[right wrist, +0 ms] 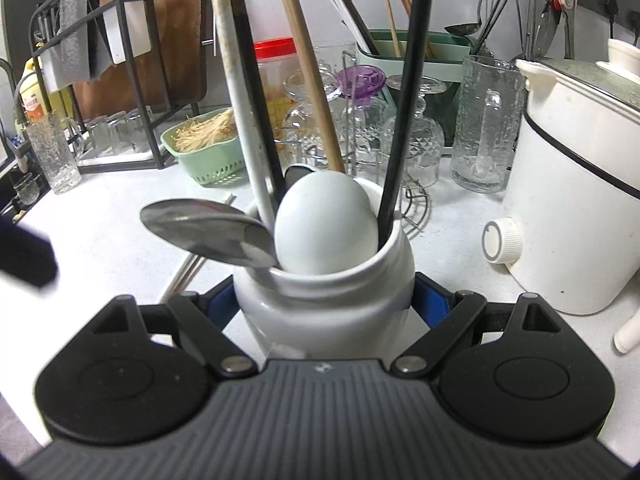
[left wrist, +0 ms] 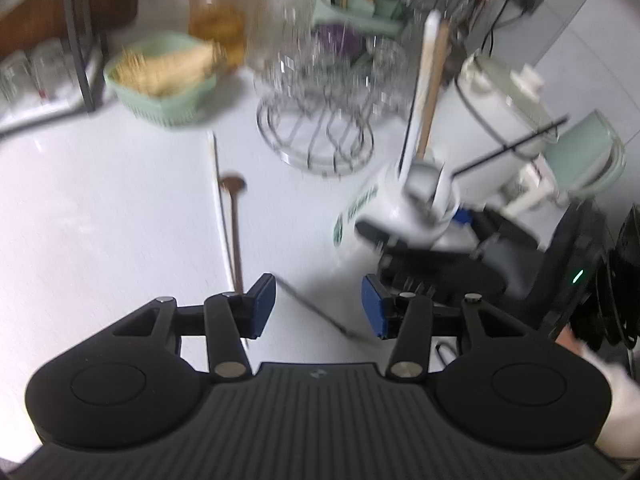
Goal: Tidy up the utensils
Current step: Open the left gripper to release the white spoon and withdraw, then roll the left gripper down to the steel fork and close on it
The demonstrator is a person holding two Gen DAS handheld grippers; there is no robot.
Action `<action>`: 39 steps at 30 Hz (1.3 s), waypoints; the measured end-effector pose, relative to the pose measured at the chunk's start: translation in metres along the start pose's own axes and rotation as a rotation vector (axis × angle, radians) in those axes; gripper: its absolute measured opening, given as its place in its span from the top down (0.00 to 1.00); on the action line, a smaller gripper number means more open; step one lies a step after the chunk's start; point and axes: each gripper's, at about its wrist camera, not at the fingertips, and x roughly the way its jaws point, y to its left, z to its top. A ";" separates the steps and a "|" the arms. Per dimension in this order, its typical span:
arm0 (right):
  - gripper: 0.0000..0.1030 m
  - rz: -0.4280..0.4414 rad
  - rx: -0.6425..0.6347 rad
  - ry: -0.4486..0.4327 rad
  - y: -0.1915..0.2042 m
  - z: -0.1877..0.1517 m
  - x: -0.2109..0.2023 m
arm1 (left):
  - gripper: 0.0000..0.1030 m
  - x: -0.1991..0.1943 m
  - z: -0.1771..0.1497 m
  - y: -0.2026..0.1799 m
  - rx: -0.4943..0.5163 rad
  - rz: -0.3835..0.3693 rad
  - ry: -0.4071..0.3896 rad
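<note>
Left wrist view first: the left gripper (left wrist: 319, 306) hangs above the white counter (left wrist: 100, 208) with its jaws apart and nothing between the blue pads. A thin dark utensil (left wrist: 316, 308) lies flat on the counter in the gap below them, its long axis slanting from the middle of the frame down toward the lower right, so it crosses the jaw line at an angle rather than square to it. To the left, a wooden spoon (left wrist: 236, 224) lies with its bowl toward the top of the frame and its handle running down to just beside the left pad; a pale chopstick (left wrist: 220, 200) lies alongside it. Of the loose utensils the dark one is nearest to these jaws, and a small roll of the wrist would probably be needed to take it across its width. In the middle right the white jar (left wrist: 384, 208), tilted in this view, carries upright handles.

Right wrist view: the right gripper (right wrist: 324, 304) is clamped on the white jar (right wrist: 324, 300), a blue pad pressing each side. Inside stand a pale spoon (right wrist: 326, 220), a steel spoon (right wrist: 204, 230) leaning left, and several long handles. More pale sticks (right wrist: 188, 272) lie on the counter at the jar's left, closer to the left hand than to this one.
</note>
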 end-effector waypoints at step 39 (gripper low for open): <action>0.12 0.002 0.010 -0.005 -0.023 -0.009 -0.017 | 0.76 0.140 -0.049 0.021 -0.821 -0.196 0.364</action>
